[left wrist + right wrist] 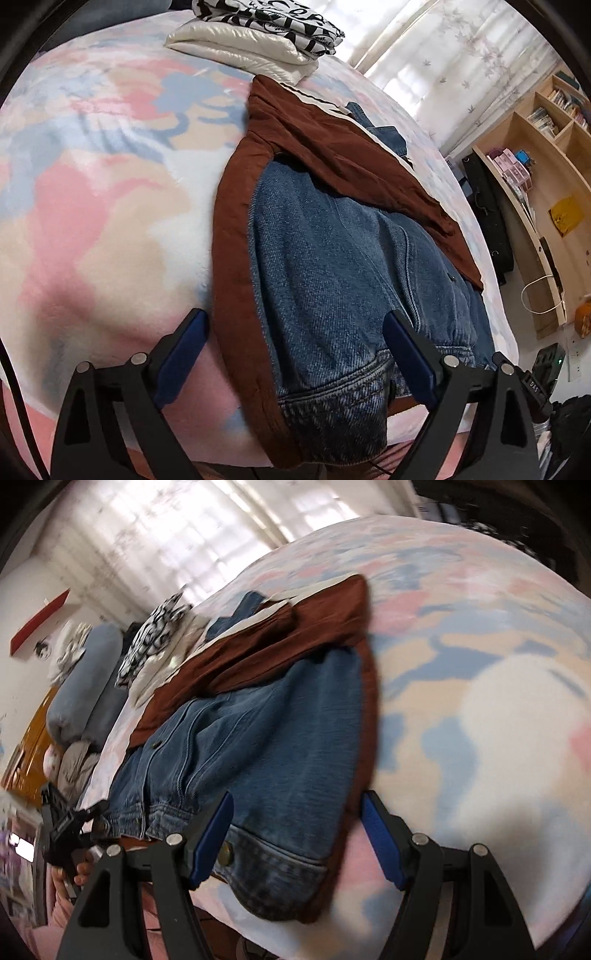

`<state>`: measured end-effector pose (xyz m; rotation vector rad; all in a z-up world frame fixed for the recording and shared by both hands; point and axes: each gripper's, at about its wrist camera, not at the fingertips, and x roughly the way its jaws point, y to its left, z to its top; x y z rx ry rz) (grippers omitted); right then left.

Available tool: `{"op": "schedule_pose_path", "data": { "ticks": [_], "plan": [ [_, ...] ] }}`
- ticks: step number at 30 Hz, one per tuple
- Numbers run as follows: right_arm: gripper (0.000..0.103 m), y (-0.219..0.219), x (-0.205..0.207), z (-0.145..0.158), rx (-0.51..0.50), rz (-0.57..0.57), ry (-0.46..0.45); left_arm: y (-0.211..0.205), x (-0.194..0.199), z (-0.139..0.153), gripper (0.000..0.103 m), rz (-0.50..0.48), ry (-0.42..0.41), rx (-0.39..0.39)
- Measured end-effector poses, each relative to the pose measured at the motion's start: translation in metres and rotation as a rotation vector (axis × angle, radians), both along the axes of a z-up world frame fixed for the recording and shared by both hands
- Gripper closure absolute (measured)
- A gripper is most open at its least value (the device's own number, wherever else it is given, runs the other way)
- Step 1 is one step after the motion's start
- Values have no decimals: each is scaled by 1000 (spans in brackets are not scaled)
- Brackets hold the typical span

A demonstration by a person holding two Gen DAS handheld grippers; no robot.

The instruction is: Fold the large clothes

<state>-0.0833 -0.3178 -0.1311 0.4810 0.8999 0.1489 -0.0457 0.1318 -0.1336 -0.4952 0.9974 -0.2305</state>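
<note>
A blue denim jacket [332,266] with a rust-brown lining [236,266] lies partly folded on the bed, a brown sleeve [354,162] folded across its upper part. My left gripper [295,328] is open, its jaws astride the jacket's near hem, holding nothing. In the right wrist view the same jacket [266,738] lies ahead with its cuff and button nearest. My right gripper [297,816] is open, its jaws either side of the cuff end, empty. The left gripper [66,830] and the hand holding it show at the left edge of that view.
The bed has a pastel pink, blue and cream blanket [92,184]. A stack of folded clothes [258,37] sits at its far end. A wooden shelf unit [535,177] stands right of the bed. A blue bolster [81,686] and curtained window [166,528] lie beyond.
</note>
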Motion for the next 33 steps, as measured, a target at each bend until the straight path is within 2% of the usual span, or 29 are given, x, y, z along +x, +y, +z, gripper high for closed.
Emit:
{"op": "schedule_pose_path", "data": {
  "ticks": [6, 8, 12, 18, 21, 23, 24, 25, 26, 30, 33],
  "plan": [
    [32, 9, 7, -2, 27, 67, -21, -9, 0, 6, 10, -56, -6, -9],
    [35, 4, 6, -3, 55, 72, -26, -8, 1, 5, 10, -59, -1, -30],
    [45, -9, 3, -7, 113, 84, -36, 4, 0, 2, 11, -50, -6, -118],
    [45, -20, 6, -14, 209, 90, -49, 25, -4, -5, 18, -29, -26, -268],
    [47, -26, 7, -16, 254, 90, -60, 30, -5, -9, 28, -26, -36, -291],
    [52, -27, 7, -18, 262, 90, -66, 33, -6, -12, 43, -25, -39, -286],
    [59, -28, 8, -19, 262, 88, -66, 34, -5, -14, 46, -23, -41, -292],
    [71, -29, 8, -20, 255, 83, -63, 36, -5, -16, 52, -21, -41, -298],
    [77, -28, 10, -22, 233, 75, -51, 38, -4, -19, 56, -19, -38, -305],
    [81, -23, 16, -23, 203, 78, -33, 32, 1, -20, 55, -19, -31, -290],
    [80, -16, 23, -23, 164, 77, -10, 24, 4, -18, 45, -30, -34, -252]
  ]
}}
